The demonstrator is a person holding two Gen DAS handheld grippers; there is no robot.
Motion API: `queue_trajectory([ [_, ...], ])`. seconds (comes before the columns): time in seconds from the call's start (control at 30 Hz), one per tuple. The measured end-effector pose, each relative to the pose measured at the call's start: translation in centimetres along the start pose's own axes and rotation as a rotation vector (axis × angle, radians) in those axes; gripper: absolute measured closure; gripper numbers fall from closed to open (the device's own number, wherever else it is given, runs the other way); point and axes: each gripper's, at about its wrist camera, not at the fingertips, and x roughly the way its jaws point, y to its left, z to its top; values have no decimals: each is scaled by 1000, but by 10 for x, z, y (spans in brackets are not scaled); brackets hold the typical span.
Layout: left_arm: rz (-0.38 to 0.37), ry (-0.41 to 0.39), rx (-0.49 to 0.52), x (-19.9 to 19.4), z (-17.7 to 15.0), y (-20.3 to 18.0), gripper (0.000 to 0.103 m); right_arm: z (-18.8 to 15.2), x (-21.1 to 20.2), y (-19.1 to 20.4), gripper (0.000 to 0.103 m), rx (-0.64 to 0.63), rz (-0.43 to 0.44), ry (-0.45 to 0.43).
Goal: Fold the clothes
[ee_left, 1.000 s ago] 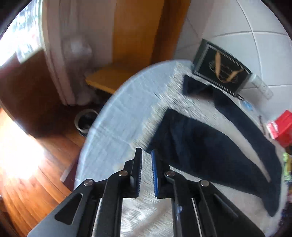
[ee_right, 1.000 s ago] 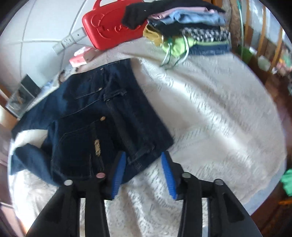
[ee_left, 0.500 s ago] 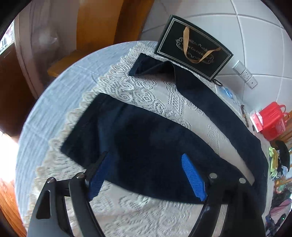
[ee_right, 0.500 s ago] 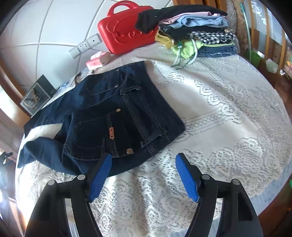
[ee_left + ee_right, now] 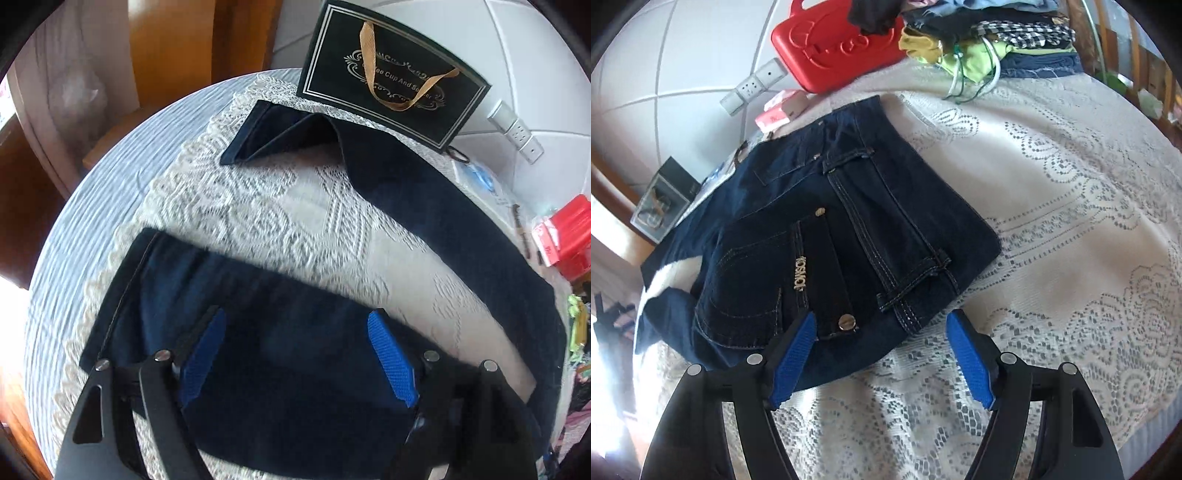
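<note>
Both claws are gaping wide and empty over the jeans (image 5: 827, 236), the left claw (image 5: 295, 354) above a leg, the right claw (image 5: 882, 350) nearing the waistband, seemingly lining up a fold.

Dark jeans (image 5: 827, 236) lie flat on lace tablecloth (image 5: 1071, 229), waistband nearest. Right gripper (image 5: 881, 354) jaws wide, just opened, astride the waistband corner; contact unclear. Red case (image 5: 827, 48) and stacked clothes (image 5: 990, 40) far side.
</note>
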Motion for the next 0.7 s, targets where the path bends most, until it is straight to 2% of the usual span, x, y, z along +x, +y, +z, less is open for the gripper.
queue_trajectory([
  [0.1,4,30,-11,14,12,-5,24,1,2,4,29,-21,-10,14],
  [0.13,1,71,-21,27,15,-5,24,2,3,4,29,-25,-11,17],
  [0.2,65,160,-25,49,14,-4,22,3,4,4,28,-24,-7,19],
  [0.27,131,151,61,53,10,-20,22,4,5,6,28,-19,-8,21],
  [0.3,161,139,88,54,5,-26,26,4,3,6,28,-14,-13,14],
  [0.33,158,116,105,50,0,-30,41,4,-4,9,28,-15,-34,-13],
  [0.37,143,105,113,45,-6,-32,51,2,-17,17,28,-38,-83,-62],
  [0.4,127,101,114,41,-9,-31,75,-1,-29,27,31,-80,-118,-106],
  [0.43,109,99,108,36,-13,-29,88,-4,-48,47,33,-164,-133,-164],
  [0.47,95,91,100,31,-15,-27,89,-5,-58,60,37,-208,-104,-175],
  [0.5,84,78,97,25,-17,-26,91,-4,-65,77,40,-254,-30,-158],
  [0.57,70,34,86,9,-18,-25,91,0,-62,117,40,-350,139,-63],
  [0.6,64,11,88,0,-19,-26,92,2,-52,141,40,-405,186,-22],
  [0.67,58,-29,94,-19,-20,-27,92,4,-25,179,39,-490,209,42],
  [0.7,45,-54,100,-32,-20,-28,92,4,-10,197,34,-526,218,69],
])
